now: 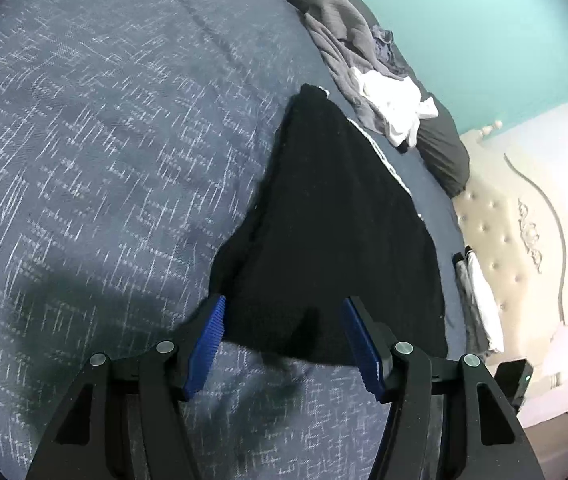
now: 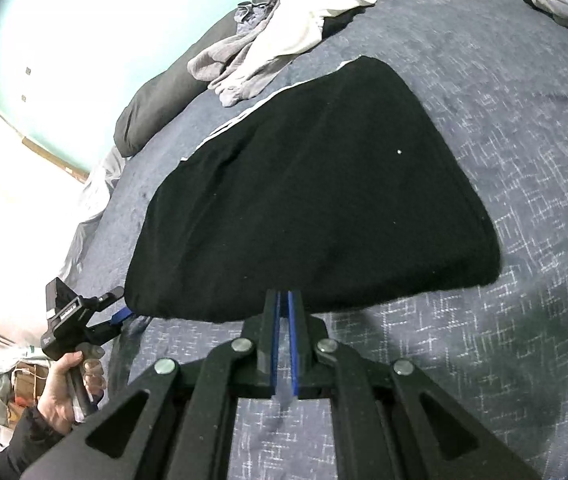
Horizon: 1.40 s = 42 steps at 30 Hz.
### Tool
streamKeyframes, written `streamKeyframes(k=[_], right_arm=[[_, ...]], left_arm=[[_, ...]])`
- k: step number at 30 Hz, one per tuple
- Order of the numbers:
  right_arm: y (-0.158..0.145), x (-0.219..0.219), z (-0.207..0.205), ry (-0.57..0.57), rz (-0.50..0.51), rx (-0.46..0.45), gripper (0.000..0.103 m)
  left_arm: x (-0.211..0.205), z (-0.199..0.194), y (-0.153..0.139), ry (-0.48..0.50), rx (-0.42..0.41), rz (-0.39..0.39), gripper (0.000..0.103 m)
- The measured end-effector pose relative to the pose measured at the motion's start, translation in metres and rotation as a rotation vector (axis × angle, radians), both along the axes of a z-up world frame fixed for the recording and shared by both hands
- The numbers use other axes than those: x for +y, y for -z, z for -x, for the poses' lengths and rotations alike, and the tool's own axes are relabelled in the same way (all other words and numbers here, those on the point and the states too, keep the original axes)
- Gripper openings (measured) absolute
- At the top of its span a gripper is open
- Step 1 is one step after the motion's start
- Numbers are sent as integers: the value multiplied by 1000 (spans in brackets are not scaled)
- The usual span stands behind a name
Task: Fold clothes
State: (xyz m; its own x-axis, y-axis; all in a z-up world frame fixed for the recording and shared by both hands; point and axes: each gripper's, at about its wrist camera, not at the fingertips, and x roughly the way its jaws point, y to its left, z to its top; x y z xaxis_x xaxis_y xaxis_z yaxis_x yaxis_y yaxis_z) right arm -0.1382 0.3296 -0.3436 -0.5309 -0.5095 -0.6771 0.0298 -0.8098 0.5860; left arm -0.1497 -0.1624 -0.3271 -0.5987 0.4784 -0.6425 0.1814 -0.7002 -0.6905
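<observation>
Right claw [image 2: 284, 300] is clenched, blue pads nearly together at the near hem of the black garment [image 2: 315, 184]; can't tell if fabric is actually pinched. Left claw [image 1: 282, 312] is released, jaws wide apart over the garment's near corner, held by a hand [image 2: 64, 384]. Garment lies folded flat on the blue patterned bedspread [image 1: 104, 140], with grey and white clothes [image 2: 276, 36] piled beyond it.
</observation>
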Motion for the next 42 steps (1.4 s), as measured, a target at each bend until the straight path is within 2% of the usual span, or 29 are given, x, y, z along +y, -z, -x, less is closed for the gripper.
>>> streamKeyframes(k=[8,9,10,11,12,13,20,27,31,37,39,42], right_arm=[[11,1,-2,10,33,-5,3],[12,1,-2,7,38,-5,3],[12,0,-3,6,41,-3,3],[12,0,-4,6,43,0,3],[12,0,-4,4,49,4,3],[12,0,-5,3,52,7,3],[13,4,-7,9,63,13,3],[10,11,-11,20,92,30,3],[10,19,-14,38,127,39,3],[8,43,-20,94,185,56,3],[6,52,-22,115,204,63,3],[7,68,-25,153,218,66,3]], left_arm=[[7,9,9,16,-7,34,62],[10,10,7,24,-4,55,56],[12,11,6,30,-1,70,40],[13,12,5,30,2,78,31],[14,12,4,31,5,86,23],[15,12,2,31,9,90,20],[24,14,-20,28,83,90,14],[58,33,-71,92,178,76,12],[102,50,-108,169,247,111,12],[211,84,-141,352,318,137,12],[258,92,-136,436,307,144,11],[314,100,-106,547,236,157,12]])
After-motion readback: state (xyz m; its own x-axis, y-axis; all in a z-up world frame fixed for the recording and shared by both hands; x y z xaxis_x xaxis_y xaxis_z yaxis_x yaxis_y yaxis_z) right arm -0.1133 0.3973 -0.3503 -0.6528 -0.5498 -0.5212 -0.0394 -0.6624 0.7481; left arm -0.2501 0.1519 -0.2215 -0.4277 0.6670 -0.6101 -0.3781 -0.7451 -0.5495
